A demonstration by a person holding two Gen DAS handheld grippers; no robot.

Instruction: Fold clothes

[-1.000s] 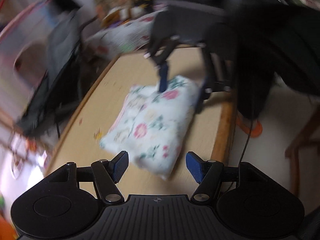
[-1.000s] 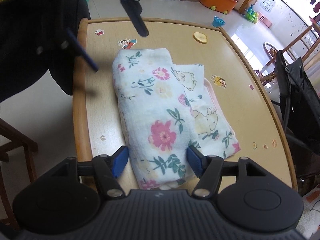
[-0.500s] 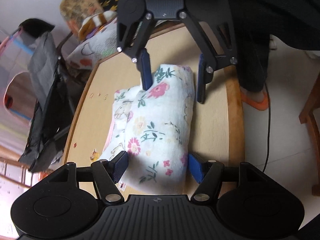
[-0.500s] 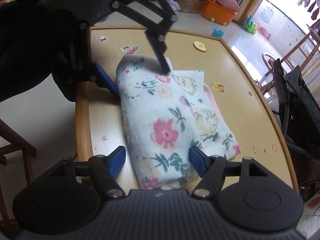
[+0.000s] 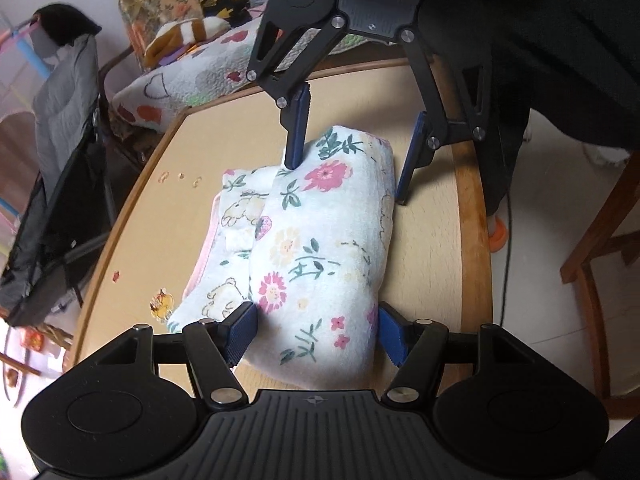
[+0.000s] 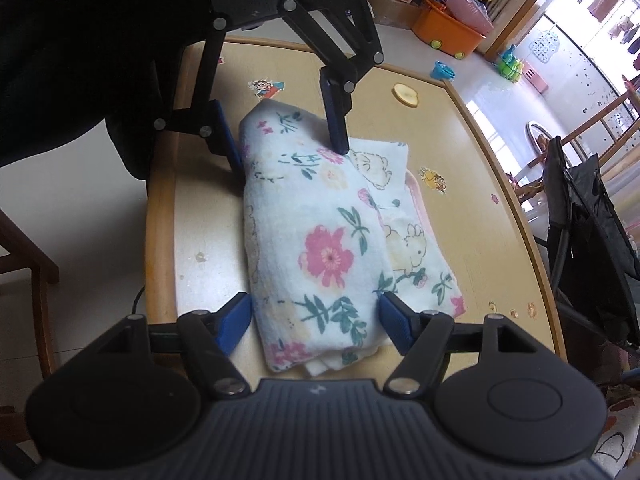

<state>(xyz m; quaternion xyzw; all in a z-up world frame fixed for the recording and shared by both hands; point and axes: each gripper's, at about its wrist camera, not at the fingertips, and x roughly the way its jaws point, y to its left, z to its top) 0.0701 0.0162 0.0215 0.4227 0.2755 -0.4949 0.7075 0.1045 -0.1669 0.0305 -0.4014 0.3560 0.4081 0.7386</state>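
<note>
A pale wooden bench (image 6: 472, 148) with a darker rounded rim is seen, and small cartoon stickers (image 6: 267, 87) are scattered over its top. Beyond it, in the right wrist view, a light tiled floor is shown with an orange tub (image 6: 448, 36), a small blue cup (image 6: 444, 71) and other toys near a bright window. In the left wrist view a patterned quilt (image 5: 188, 80) is heaped behind the bench, and a dark folding frame (image 5: 52, 184) stands at its side. A wooden chair (image 5: 600, 248) is seen on the floor by the near edge.

One folded floral cloth (image 6: 312, 240) lies on the middle of the bench, and under it one thinner folded cloth with a bear print (image 6: 412, 240) shows along one side.

Two sets of tongs are counted. The left tongs (image 5: 316, 330) are held apart at one end of the floral cloth, whose end sits between the blue pads (image 5: 240, 336); whether the pads press it cannot be told. The right tongs (image 6: 316, 322) are held likewise at the opposite end, the cloth between them, and contact there cannot be told either.
</note>
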